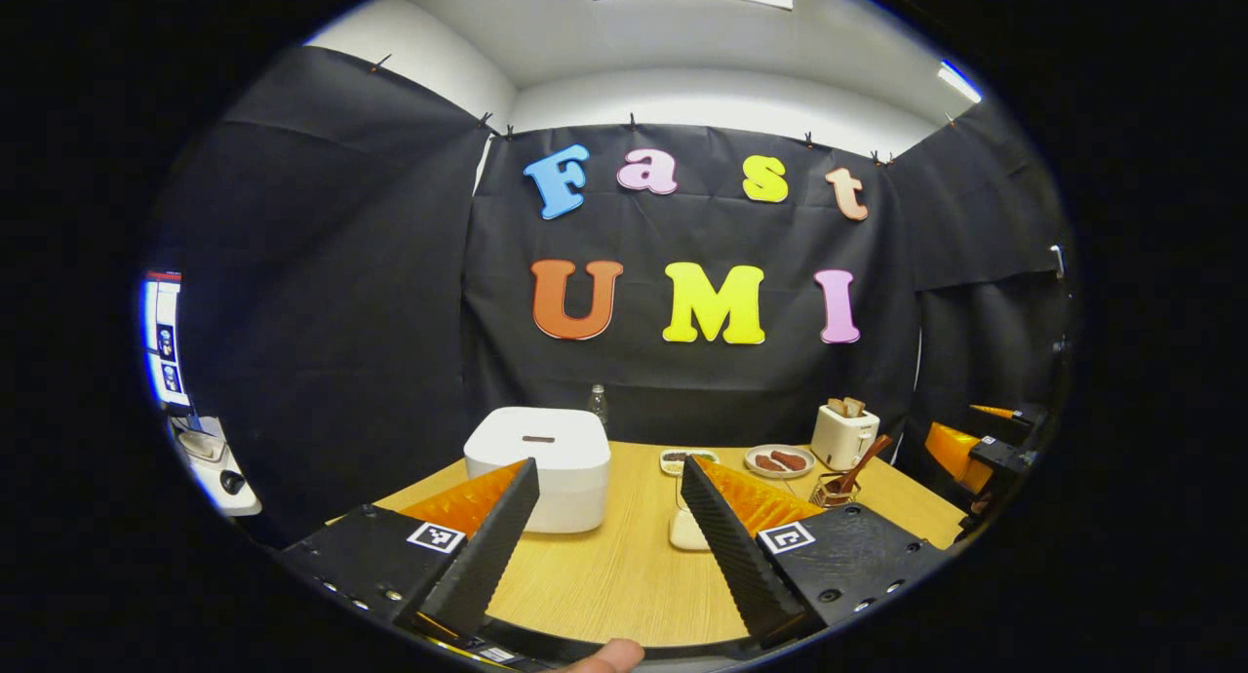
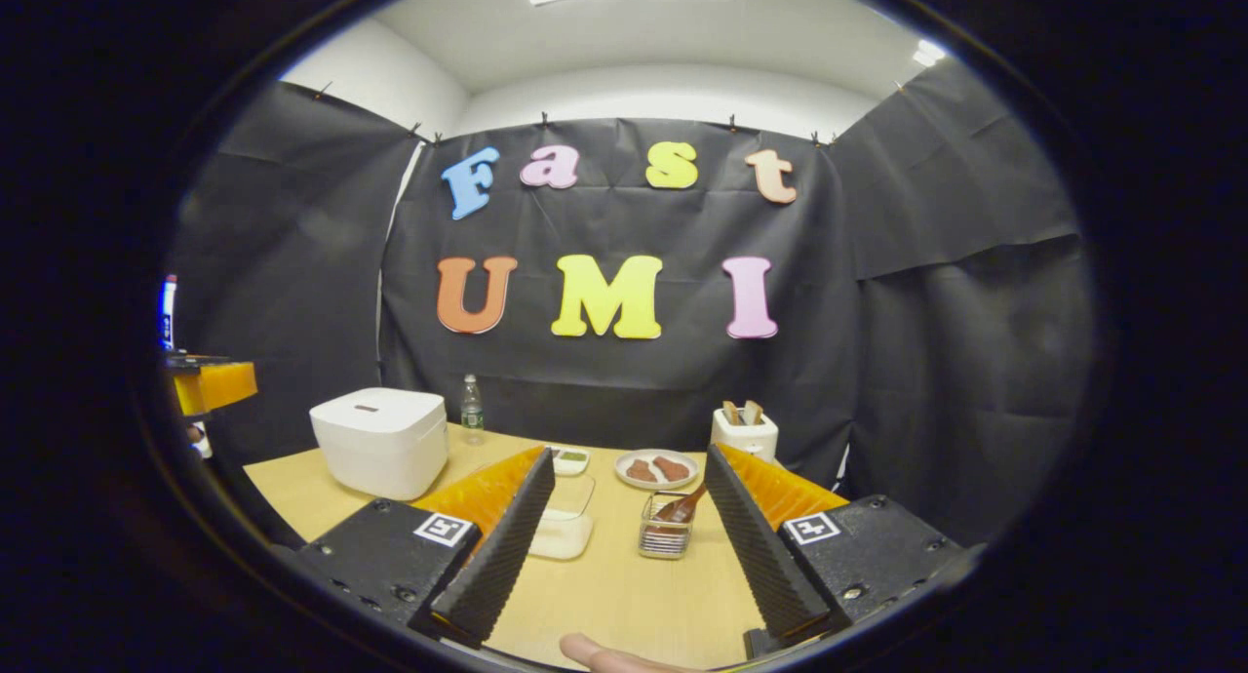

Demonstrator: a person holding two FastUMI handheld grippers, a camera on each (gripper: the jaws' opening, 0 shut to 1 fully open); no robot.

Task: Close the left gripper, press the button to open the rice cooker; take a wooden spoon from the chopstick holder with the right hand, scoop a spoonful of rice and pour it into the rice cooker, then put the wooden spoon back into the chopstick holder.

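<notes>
Left gripper: fingers spread wide apart, holding nothing; raised above the near edge of the table, aimed toward the back wall.
Right gripper: fingers spread wide apart, holding nothing; raised above the near right part of the table. In the left gripper view it shows at the far right, off the table's right edge.
Table: light wood top; bare surface runs from the near edge up to the objects, between both sets of fingers.
Rice cooker: white, lid down, on the left half of the table, set back from the left edge. In the right gripper view it stands well apart from the right gripper.
Chopstick holder: small wire basket, right of centre, open table in front of it.
Wooden spoon: stands in the chopstick holder, handle leaning up and to the right.
Rice container: clear box with white contents, just left of the chopstick holder, partly behind the right gripper's left finger.
Plate: behind the chopstick holder, brown pieces on it.
Small dish: left of the plate.
Toaster: white, at the back right edge.
Bottle: clear, at the back edge, just right of the rice cooker.
Hand: a fingertip shows at the bottom of the right gripper view.
</notes>
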